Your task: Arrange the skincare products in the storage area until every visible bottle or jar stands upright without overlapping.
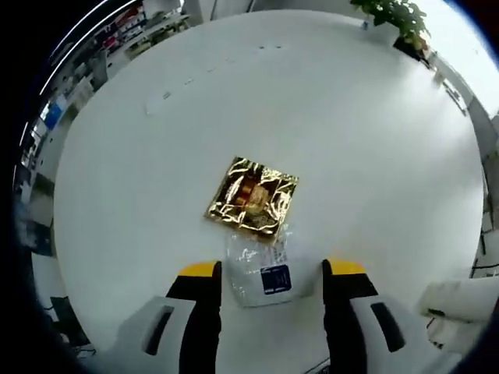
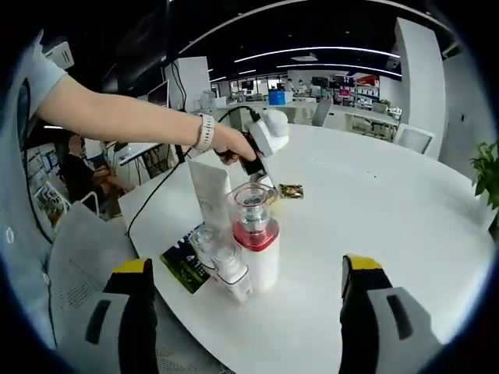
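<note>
My left gripper (image 1: 271, 273) hangs open over the white table (image 1: 156, 195), its yellow-tipped jaws on either side of a clear plastic sachet (image 1: 261, 271) with a dark blue label. Just beyond lies a flat gold foil packet (image 1: 252, 196). My right gripper (image 2: 249, 269) is open too, and looks at a cluster near the table's edge: a tall white tube (image 2: 210, 191), a white bottle (image 2: 254, 234) with a red band and clear cap, and two small clear-capped bottles (image 2: 204, 243) (image 2: 231, 274), all upright. A hand holds the left gripper (image 2: 257, 167) behind them, near the gold packet (image 2: 291, 191).
A dark green leaflet (image 2: 185, 266) lies under the cluster at the table's near edge. A potted plant (image 1: 398, 17) (image 2: 487, 175) stands at the table's far side. A white chair (image 2: 413, 136) and office desks lie beyond. The person's bare arm with a watch (image 2: 204, 131) reaches over the table.
</note>
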A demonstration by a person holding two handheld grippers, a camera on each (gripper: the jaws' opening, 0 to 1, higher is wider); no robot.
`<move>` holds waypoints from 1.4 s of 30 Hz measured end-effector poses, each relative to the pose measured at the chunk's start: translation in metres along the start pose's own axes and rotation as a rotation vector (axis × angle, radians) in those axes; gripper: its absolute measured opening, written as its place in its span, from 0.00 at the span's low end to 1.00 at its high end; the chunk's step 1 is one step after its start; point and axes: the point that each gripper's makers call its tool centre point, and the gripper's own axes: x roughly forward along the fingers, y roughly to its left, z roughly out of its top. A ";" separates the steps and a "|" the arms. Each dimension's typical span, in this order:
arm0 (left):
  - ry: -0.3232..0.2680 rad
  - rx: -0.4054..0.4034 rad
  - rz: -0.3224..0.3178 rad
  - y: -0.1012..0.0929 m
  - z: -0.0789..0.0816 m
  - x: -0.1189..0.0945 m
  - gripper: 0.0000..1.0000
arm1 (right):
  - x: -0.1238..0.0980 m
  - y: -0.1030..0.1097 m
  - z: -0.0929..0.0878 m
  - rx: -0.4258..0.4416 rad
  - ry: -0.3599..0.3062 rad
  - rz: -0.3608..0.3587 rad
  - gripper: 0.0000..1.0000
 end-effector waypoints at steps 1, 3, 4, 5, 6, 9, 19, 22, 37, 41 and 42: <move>0.002 0.007 -0.003 -0.002 0.000 0.000 0.46 | 0.000 0.000 0.000 0.000 -0.001 -0.001 1.00; -0.001 0.014 -0.007 0.000 -0.001 -0.001 0.41 | -0.002 0.000 -0.001 0.002 -0.001 -0.003 1.00; -0.002 0.012 -0.006 0.001 -0.001 -0.001 0.38 | -0.003 -0.001 -0.001 0.000 0.000 -0.005 1.00; -0.002 0.003 -0.006 0.001 -0.001 -0.001 0.38 | -0.003 -0.001 -0.002 0.000 0.002 -0.007 1.00; -0.005 0.011 -0.009 0.001 -0.001 -0.001 0.38 | -0.004 -0.001 -0.003 -0.001 0.004 -0.009 1.00; -0.004 0.017 -0.007 0.001 -0.001 -0.001 0.38 | -0.007 -0.001 -0.004 0.001 0.008 -0.013 1.00; 0.024 0.120 -0.031 -0.005 -0.016 -0.006 0.38 | -0.010 0.001 0.000 -0.007 -0.005 -0.014 1.00; 0.032 0.154 -0.026 -0.004 -0.020 -0.009 0.38 | -0.010 0.003 0.002 -0.014 -0.004 -0.014 1.00; 0.060 0.388 -0.044 -0.002 -0.045 -0.026 0.37 | -0.014 0.017 0.008 -0.048 -0.011 0.013 1.00; 0.066 0.461 -0.034 0.001 -0.055 -0.033 0.37 | -0.014 0.019 0.009 -0.059 -0.005 0.014 1.00; 0.066 0.463 -0.035 0.002 -0.056 -0.035 0.37 | -0.014 0.019 0.009 -0.061 -0.005 0.013 1.00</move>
